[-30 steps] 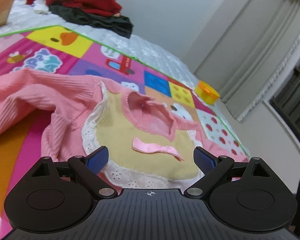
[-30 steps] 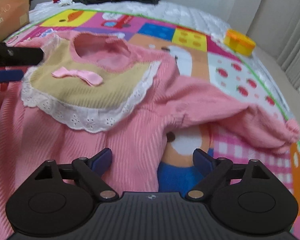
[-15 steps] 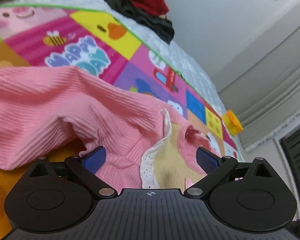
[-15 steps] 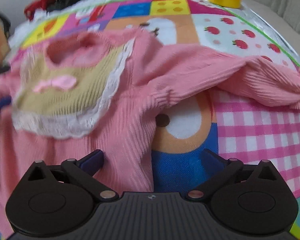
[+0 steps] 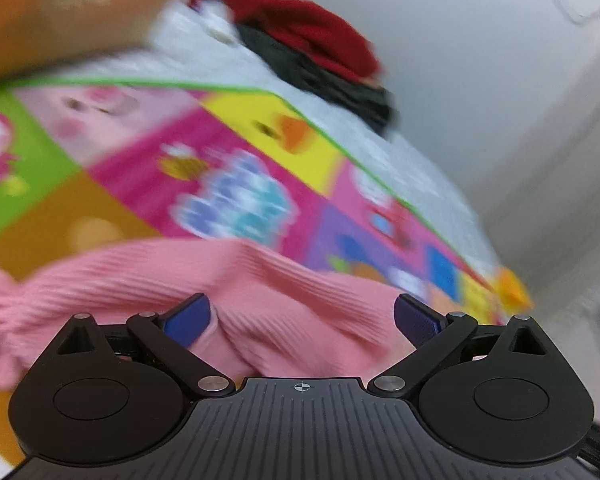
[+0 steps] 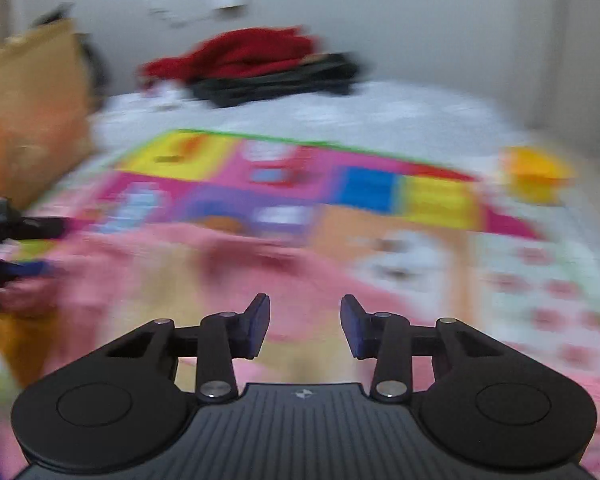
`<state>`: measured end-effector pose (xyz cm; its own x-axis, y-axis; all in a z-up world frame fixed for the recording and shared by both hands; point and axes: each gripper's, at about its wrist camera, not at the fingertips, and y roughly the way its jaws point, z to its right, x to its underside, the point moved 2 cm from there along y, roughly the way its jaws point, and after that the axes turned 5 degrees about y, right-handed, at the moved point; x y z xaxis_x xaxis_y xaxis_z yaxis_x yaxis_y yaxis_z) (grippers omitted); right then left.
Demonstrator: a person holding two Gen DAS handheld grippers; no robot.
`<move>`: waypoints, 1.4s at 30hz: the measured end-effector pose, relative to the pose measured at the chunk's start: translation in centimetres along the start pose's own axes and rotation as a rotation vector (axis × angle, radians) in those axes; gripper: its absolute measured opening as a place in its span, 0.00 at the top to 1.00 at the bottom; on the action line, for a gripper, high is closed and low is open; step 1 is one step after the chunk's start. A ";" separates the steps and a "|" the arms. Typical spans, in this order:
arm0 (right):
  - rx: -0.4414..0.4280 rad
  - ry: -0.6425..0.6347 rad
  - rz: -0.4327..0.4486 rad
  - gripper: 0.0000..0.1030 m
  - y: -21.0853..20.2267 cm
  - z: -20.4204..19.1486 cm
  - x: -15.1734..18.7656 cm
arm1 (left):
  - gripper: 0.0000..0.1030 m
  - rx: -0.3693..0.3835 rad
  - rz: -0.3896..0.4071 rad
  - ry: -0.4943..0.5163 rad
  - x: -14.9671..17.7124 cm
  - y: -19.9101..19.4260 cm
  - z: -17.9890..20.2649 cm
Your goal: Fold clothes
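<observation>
A pink ribbed sweater (image 5: 284, 304) lies across the lower frame on a colourful play mat (image 5: 236, 168). The left gripper (image 5: 302, 316) stands wide open, sleeve fabric between its pads but not pinched. The right gripper (image 6: 304, 330) (view blurred) has just been closing, its jaws half shut above the sweater, gripping nothing.

One pink garment (image 5: 292, 304) on the play mat (image 5: 148, 184), one red (image 5: 316, 36) and one dark garment (image 5: 328, 80) piled at the bed's far edge, one yellow tub (image 6: 534, 172), one cardboard box (image 6: 28, 108).
</observation>
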<state>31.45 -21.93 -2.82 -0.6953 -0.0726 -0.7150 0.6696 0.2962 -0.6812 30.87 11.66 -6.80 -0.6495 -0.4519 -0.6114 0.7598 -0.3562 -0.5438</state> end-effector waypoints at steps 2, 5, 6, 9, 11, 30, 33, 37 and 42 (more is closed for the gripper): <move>-0.098 0.053 -0.050 0.57 2.8 -2.3 -1.1 | 0.02 0.096 -0.026 -0.021 0.0 0.0 -0.1; -0.079 0.056 -0.085 0.45 7.4 -4.7 -1.9 | 0.02 0.088 -0.048 -0.060 0.2 0.7 -1.3; -0.068 0.052 -0.105 0.46 8.9 -5.2 -2.1 | 0.02 0.070 -0.059 -0.078 0.4 1.1 -1.9; -0.071 -0.005 -0.174 0.81 11.9 -6.3 -2.5 | 0.02 0.050 -0.091 -0.119 0.9 1.9 -3.1; -0.020 -0.050 -0.120 0.83 12.0 -7.3 -3.7 | 0.02 0.052 -0.095 -0.131 1.0 2.1 -3.5; 0.169 -0.195 0.033 0.81 14.1 -10.9 -8.3 | 0.00 0.067 -0.082 -0.171 1.1 2.4 -4.2; 0.187 -0.204 0.045 0.63 13.1 -10.4 -8.3 | 0.00 0.066 -0.078 -0.173 1.1 2.5 -4.3; 0.263 -0.240 0.074 0.49 10.6 -8.1 -8.1 | 0.00 0.063 -0.074 -0.172 1.1 2.5 -4.3; 0.443 -0.228 0.090 0.44 7.4 -3.1 -7.6 | 0.00 0.044 -0.069 -0.140 1.3 2.4 -3.9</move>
<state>40.87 -16.22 -1.97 -0.5879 -0.2866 -0.7565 0.8052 -0.1176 -0.5812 31.77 13.39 -11.14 -0.6919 -0.5342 -0.4857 0.7163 -0.4243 -0.5539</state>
